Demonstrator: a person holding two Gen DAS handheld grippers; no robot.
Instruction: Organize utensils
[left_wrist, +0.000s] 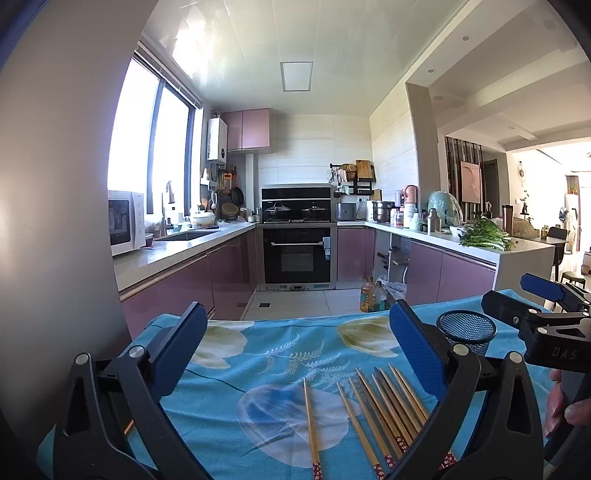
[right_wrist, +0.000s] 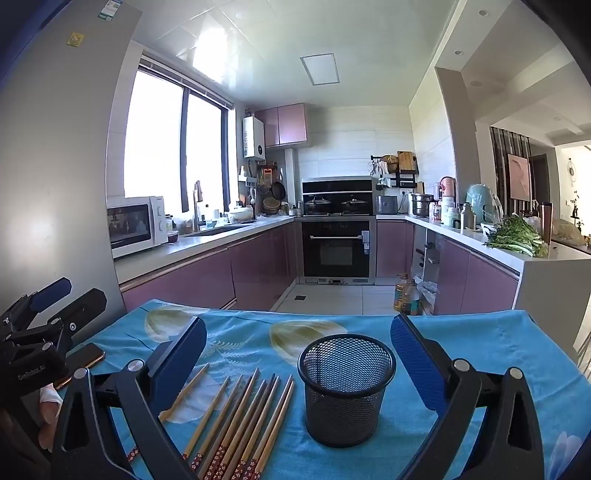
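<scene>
From the left wrist camera, the left gripper with blue pads hangs above the blue flower-printed cloth, its jaws spread wide and grasping nothing. Between them on the cloth lie the brown wooden chopsticks with red patterned ends, one lying apart to the left of the bunch, the rest fanned close together by the right finger. Behind that finger peeks the black wire-mesh cup, and at the right edge the right gripper comes into frame, a hand below it. Over to the right wrist camera: the right gripper is released too, nothing between its pads. The mesh cup stands upright between the fingers, the chopsticks lying just beside it on the left. A dark phone rests at the cloth's left edge near the left gripper.
</scene>
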